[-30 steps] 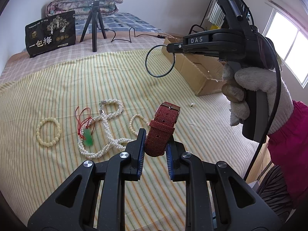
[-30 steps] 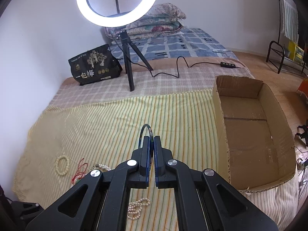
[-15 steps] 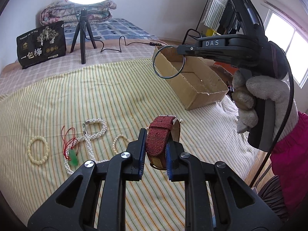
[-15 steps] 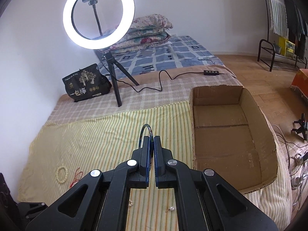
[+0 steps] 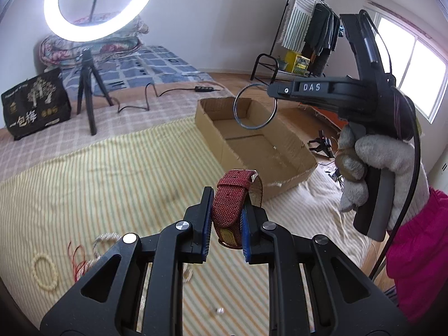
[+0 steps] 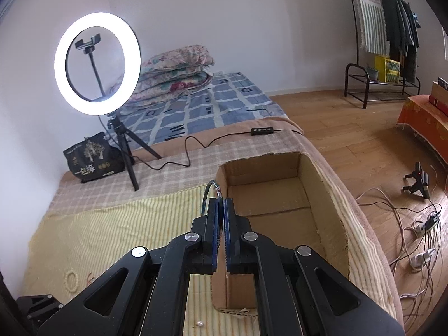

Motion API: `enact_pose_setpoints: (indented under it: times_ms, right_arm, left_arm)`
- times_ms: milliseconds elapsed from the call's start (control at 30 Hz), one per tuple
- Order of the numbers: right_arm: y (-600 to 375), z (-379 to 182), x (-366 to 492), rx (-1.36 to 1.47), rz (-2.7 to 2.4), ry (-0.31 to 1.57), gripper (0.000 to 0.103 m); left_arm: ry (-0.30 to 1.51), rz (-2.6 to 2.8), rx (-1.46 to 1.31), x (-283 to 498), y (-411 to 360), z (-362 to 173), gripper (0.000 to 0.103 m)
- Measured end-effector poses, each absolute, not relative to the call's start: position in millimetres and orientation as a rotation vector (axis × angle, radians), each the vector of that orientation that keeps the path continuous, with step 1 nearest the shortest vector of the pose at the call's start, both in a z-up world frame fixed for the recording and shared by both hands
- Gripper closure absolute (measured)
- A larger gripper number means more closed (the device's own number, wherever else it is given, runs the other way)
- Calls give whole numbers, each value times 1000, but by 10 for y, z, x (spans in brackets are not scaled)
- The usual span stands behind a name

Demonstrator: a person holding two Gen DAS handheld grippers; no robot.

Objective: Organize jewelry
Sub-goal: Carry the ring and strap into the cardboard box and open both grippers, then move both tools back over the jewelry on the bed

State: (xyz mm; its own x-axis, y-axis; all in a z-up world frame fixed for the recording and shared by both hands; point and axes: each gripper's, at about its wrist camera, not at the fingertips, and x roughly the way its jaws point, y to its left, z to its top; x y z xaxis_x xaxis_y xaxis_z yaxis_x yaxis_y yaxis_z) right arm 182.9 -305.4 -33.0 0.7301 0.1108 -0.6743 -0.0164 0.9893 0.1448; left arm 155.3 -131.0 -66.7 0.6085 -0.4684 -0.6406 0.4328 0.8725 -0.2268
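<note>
My left gripper (image 5: 225, 218) is shut on a red woven watch strap (image 5: 229, 207) and holds it above the striped cloth, short of the cardboard box (image 5: 291, 151). My right gripper (image 6: 221, 210) is shut on a thin dark bangle (image 6: 210, 193), held in the air over the box's left wall (image 6: 221, 252). In the left wrist view the right gripper (image 5: 275, 92) holds the bangle (image 5: 255, 105) above the box. A cream bead bracelet (image 5: 44, 271), a red cord (image 5: 77, 257) and a pearl strand (image 5: 105, 238) lie on the cloth at lower left.
A lit ring light on a tripod (image 6: 96, 61) and a black bag (image 6: 92, 162) stand at the back of the bed. A cable with a switch (image 6: 261, 131) runs across it. A small loose bead (image 5: 219, 310) lies on the cloth. Wires lie on the floor to the right (image 6: 420, 224).
Both grippers have moved right toward the cardboard box, carrying the watch strap and the bangle. The bangle now hangs over the box. The jewelry on the cloth has slid to the lower left of view.
</note>
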Motion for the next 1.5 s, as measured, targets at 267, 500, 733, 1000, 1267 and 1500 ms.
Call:
enact_pose_setpoints:
  times_ms: [267, 500, 733, 1000, 1267, 1500]
  right_arm:
    - [-3425, -430, 1996, 154, -6, 769, 101]
    - [-3620, -578, 2112, 166, -57, 794, 101]
    - [-3748, -667, 2152, 200, -76, 813, 101]
    - [-3709, -645, 2163, 205, -56, 811, 101]
    - [-3686, -521, 2112, 195, -78, 778, 70]
    - [-3650, -341, 2039, 195, -70, 746, 70]
  left_arm:
    - [754, -562, -64, 1911, -1734, -686, 87]
    - [803, -585, -123, 2209, -2038, -771, 87]
    - [821, -596, -107, 2268, -2240, -883, 87]
    - [822, -583, -99, 2300, -2258, -921, 75]
    - [781, -555, -107, 2252, -2142, -797, 49]
    - [760, -528, -97, 2197, -1947, -653, 49]
